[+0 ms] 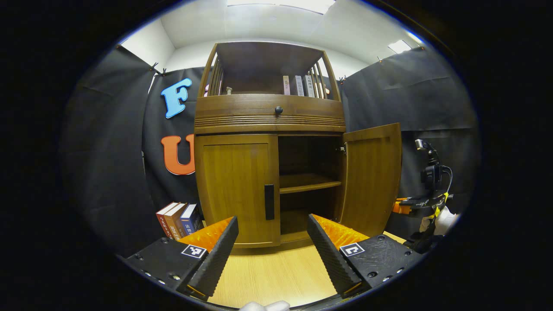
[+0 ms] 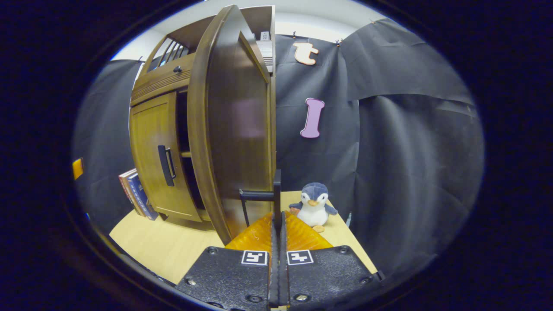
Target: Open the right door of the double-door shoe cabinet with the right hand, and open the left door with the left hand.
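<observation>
The wooden shoe cabinet [image 1: 268, 116] stands on a light wood table. Its left door [image 1: 235, 185] is closed, with a dark vertical handle [image 1: 269, 201] at its inner edge. My left gripper [image 1: 272, 220] is open, low in front of that handle and short of it, holding nothing. The right door [image 1: 371, 177] is swung wide, showing an inner shelf [image 1: 309, 182]. In the right gripper view that door [image 2: 233, 129] stands edge-on, and my right gripper [image 2: 278, 218] is shut on its dark handle [image 2: 276, 190]. The left door's handle [image 2: 166, 165] is seen further back.
Several books [image 1: 177, 220] lean beside the cabinet's left side. A plush penguin [image 2: 313, 205] sits on the table [image 2: 173, 246] to the right of the open door, near the black cloth wall. A drawer knob [image 1: 278, 110] sits above the doors.
</observation>
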The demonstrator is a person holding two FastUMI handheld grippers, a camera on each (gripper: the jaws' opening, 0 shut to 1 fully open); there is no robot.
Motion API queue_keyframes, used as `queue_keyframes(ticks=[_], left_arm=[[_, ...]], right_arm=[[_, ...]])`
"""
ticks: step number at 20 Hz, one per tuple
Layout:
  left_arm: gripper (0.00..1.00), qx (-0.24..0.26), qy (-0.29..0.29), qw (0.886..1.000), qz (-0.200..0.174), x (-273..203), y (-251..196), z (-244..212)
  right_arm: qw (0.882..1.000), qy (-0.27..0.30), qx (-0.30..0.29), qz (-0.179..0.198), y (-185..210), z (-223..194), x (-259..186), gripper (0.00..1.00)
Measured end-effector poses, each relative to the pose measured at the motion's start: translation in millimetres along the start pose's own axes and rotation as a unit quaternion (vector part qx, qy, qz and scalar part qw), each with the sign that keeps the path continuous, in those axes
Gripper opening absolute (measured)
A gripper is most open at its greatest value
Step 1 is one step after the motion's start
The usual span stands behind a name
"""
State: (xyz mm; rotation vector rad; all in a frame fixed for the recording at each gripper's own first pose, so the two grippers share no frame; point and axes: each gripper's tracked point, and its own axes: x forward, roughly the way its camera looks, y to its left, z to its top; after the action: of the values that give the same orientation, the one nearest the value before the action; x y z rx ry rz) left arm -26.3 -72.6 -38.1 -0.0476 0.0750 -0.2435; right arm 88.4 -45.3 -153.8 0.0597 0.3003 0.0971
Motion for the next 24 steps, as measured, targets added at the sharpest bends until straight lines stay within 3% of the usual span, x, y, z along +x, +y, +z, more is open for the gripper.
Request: queue_keyframes(ticks=[5, 6, 10, 14, 22, 24], left_arm=[[0.96, -0.012, 0.006, 1.0, 0.008, 12, -15, 2], [1.0, -0.018, 0.008, 1.0, 0.006, 16, -21, 3], [0.96, -0.02, 0.002, 1.0, 0.004, 27, -38, 15], [0.96, -0.015, 0.001, 1.0, 0.0, 31, -55, 17], [0.96, -0.018, -0.004, 1.0, 0.0, 33, -59, 18], [1.0, -0.019, -0.004, 1.0, 0.001, 31, -55, 16]], right_arm=[[0.999, 0.01, -0.029, 0.04, -20, 2, -1, 0.04], [0.998, 0.011, -0.03, 0.05, -24, 2, 0, 0.03], [0.996, 0.017, -0.008, 0.086, -48, 4, 6, 0.04], [0.992, 0.024, -0.027, 0.121, -56, 5, 9, 0.04], [0.992, 0.009, -0.03, 0.123, -61, 14, -2, 0.06], [0.993, 0.004, -0.026, 0.117, -65, 19, -11, 0.12]])
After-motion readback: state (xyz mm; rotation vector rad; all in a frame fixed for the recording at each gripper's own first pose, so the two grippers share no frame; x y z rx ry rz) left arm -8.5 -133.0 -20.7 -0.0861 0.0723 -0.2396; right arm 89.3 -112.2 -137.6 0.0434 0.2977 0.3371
